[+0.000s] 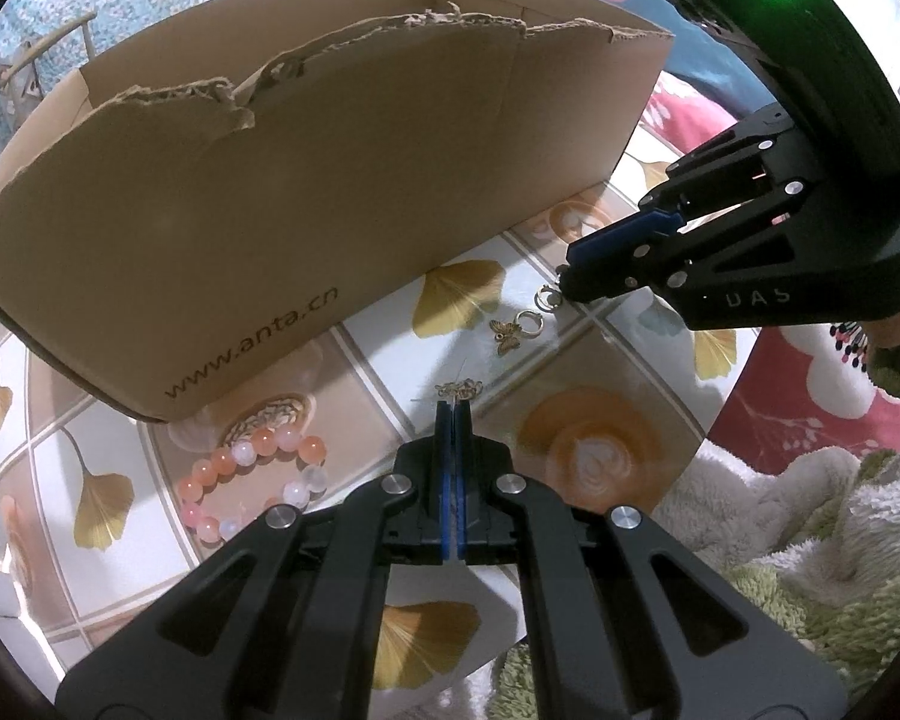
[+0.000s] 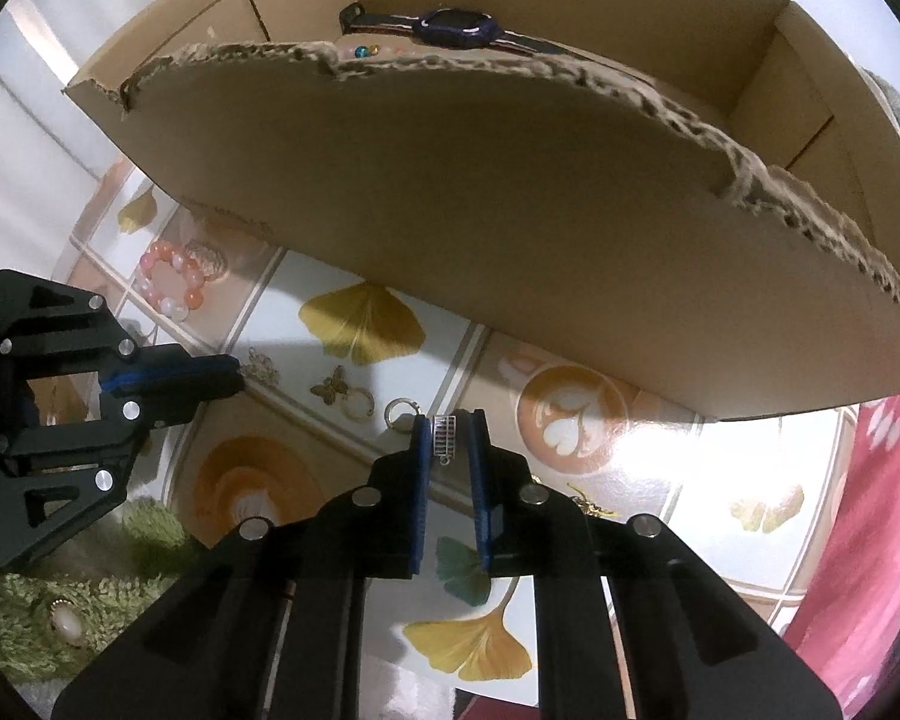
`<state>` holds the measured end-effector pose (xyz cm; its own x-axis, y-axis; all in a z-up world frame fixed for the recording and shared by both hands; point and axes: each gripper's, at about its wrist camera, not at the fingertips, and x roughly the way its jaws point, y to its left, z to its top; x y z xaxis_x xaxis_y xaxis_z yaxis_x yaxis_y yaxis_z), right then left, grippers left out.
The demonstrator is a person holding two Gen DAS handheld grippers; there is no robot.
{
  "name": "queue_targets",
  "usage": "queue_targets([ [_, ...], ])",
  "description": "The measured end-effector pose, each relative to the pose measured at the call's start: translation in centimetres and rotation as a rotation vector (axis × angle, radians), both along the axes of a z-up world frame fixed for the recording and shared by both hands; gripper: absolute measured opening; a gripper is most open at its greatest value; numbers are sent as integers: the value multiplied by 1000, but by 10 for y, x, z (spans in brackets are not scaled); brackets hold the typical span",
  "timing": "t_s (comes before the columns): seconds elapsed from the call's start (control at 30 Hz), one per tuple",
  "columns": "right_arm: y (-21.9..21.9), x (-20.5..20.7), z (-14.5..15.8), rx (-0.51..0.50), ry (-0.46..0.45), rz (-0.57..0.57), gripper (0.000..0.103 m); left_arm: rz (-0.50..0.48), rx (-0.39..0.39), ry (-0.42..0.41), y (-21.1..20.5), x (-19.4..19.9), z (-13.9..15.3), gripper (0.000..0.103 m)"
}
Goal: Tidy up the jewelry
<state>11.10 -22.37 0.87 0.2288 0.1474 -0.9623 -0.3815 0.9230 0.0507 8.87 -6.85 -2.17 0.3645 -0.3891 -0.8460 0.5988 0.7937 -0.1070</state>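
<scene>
- Glossy tiles (image 1: 576, 354) printed with yellow ginkgo leaves and latte-art cups are seen as the working surface, bordered by a shaggy green rug (image 1: 822, 546) and red floral fabric (image 1: 792, 384).
- A torn-edged cardboard box (image 1: 306, 180) is stood on the tiles; a dark wristwatch (image 2: 456, 25) and a few coloured beads (image 2: 367, 50) are visible inside it over the ragged front wall.
- A pink and white bead bracelet (image 1: 252, 480) is laid on the tiles just in front of the box's lettered corner.
- The left gripper (image 1: 455, 414) is seen fully closed, its blue pads pressed together, with a small gold chain piece (image 1: 459, 390) pinched at the very tips.
- A gold butterfly charm on a ring (image 1: 513, 330) is laid flat on the tiles between the two grippers, apart from both.
- The right gripper (image 2: 450, 438) is pointed steeply down; its fingers are drawn close on either side of a small silver ladder-patterned charm (image 2: 444, 435), with a narrow gap still visible on the right side, so a firm grip cannot be confirmed.
- A silver ring (image 2: 399, 411), linked to that charm, is seen just left of the right gripper's tips on the tile.
- Another gold piece (image 2: 591, 504) is partly hidden behind the right gripper's linkage.
- An oval pearly brooch (image 2: 66, 627) is lodged in the green rug.
</scene>
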Motion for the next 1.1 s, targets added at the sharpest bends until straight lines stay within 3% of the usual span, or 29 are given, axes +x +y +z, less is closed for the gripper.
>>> queue_targets([
  [0.4,33,10,-6,-7,12,21,5,-1,-5,-7,-1,-2,2,0],
  [0.77,20,3,-6,47,11,-34,5,6,-18,-15,-1,-2,6,0],
  [1.1,0,-8,17,104,-71,-63,5,20,-30,-74,4,-10,27,0],
])
